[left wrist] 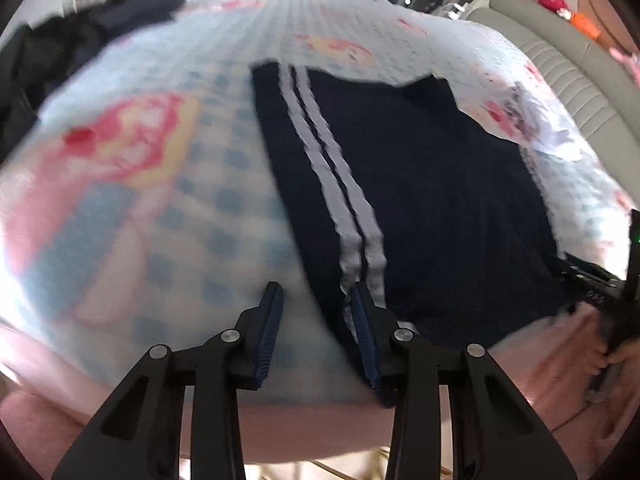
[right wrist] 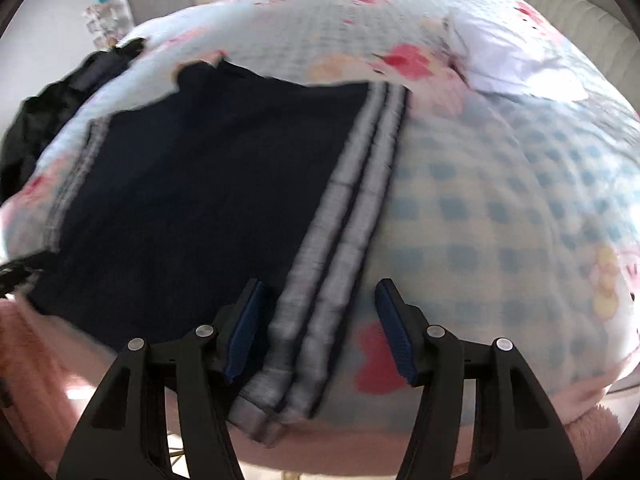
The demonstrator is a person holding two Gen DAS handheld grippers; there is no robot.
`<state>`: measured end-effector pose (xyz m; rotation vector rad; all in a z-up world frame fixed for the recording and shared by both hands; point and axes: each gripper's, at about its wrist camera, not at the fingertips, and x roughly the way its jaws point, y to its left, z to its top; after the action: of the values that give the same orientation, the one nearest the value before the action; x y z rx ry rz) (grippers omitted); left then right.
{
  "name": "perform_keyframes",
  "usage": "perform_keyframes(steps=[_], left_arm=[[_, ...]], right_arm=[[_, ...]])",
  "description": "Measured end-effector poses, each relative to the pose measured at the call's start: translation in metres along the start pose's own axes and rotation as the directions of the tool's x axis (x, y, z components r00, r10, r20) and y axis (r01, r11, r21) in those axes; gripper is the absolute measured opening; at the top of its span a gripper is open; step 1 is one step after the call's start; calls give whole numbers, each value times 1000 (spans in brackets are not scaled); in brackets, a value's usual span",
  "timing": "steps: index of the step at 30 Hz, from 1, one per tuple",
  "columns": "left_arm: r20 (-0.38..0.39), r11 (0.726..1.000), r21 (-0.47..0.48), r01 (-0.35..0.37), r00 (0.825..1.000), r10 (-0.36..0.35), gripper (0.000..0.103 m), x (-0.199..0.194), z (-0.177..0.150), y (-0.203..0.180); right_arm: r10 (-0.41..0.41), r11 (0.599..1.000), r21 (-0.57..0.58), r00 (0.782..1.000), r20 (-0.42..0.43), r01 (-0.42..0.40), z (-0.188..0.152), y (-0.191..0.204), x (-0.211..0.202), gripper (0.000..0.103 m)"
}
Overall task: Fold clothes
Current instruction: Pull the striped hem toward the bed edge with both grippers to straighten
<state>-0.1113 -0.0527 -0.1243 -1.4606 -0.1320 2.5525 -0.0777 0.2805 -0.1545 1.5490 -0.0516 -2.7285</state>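
Navy fabric garment with paired grey side stripes point(left wrist: 420, 184), apparently shorts or trousers, lying spread flat on a bed covered by a pale blue checked quilt with pink cartoon prints point(left wrist: 168, 208). All positions are given relative to the garment.

Left gripper point(left wrist: 316, 292): fingers wide apart and holding nothing, poised over the garment's near hem at its left striped edge. The right finger lies over the grey stripes; whether it touches the cloth cannot be told. The left finger stands over bare quilt just beside the edge.

Right gripper point(right wrist: 318, 290): fingers likewise spread wide and empty, straddling the near end of the right striped edge, with the stripes running up between them.

The two tools sit at opposite near corners, which suggests a paired pinch of the hem so that the cloth can be lifted evenly and carried toward the far edge; a one-sided grasp would likely skew the fold.

Beyond the garment's far left corner lies a heap of dark crumpled clothing point(right wrist: 52, 108); beyond its far right corner, a white folded item point(right wrist: 508, 60). Both views are motion-blurred.
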Motion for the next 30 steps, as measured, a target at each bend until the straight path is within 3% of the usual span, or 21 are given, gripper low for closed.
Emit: perform_keyframes(steps=[1, 3, 5, 9, 11, 12, 14, 17, 20, 23, 27, 30], left_arm=[[21, 999, -6, -47, 999, 47, 37, -3, 1, 2], [58, 996, -74, -46, 997, 50, 35, -13, 4, 14], [80, 992, -101, 80, 994, -72, 35, -21, 3, 20], [114, 968, -15, 250, 962, -247, 37, -29, -7, 0], [86, 977, 2, 211, 974, -211, 37, -18, -10, -6], [72, 981, 11, 192, 979, -192, 37, -12, -12, -10], [31, 996, 2, 84, 996, -84, 38, 0, -15, -7], [79, 996, -68, 65, 995, -59, 39, -10, -18, 6], [220, 988, -58, 144, 967, -128, 39, -35, -22, 0], [197, 984, 48, 169, 965, -175, 39, -30, -20, -27], [75, 994, 76, 85, 993, -90, 39, -9, -38, -35], [57, 997, 74, 25, 998, -29, 40, -4, -40, -35]], right_arm=[[-7, 1000, 30, 1000, 13, 6, 0, -6, -1, 58], [-22, 997, 76, 999, 42, 19, 3, -13, -7, 58], [-18, 995, 96, 997, 80, 10, 5, -17, -15, 58], [139, 988, 47, 985, 99, -145, 1, -3, -27, 58], [174, 985, 2, 982, 68, -174, -3, 12, -22, 58], [125, 992, -7, 991, 56, -124, -6, 17, -18, 58], [50, 999, -10, 998, 37, -49, -11, 21, -13, 58], [-1, 998, 66, 999, 51, -2, -17, 7, -25, 58], [-17, 991, 134, 994, 105, 2, -25, -8, -47, 58], [18, 992, 125, 996, 90, -30, -34, -3, -51, 59], [-41, 997, 72, 999, 12, 40, -43, 9, -39, 59], [-52, 997, 66, 999, 5, 51, -48, 8, -43, 60]])
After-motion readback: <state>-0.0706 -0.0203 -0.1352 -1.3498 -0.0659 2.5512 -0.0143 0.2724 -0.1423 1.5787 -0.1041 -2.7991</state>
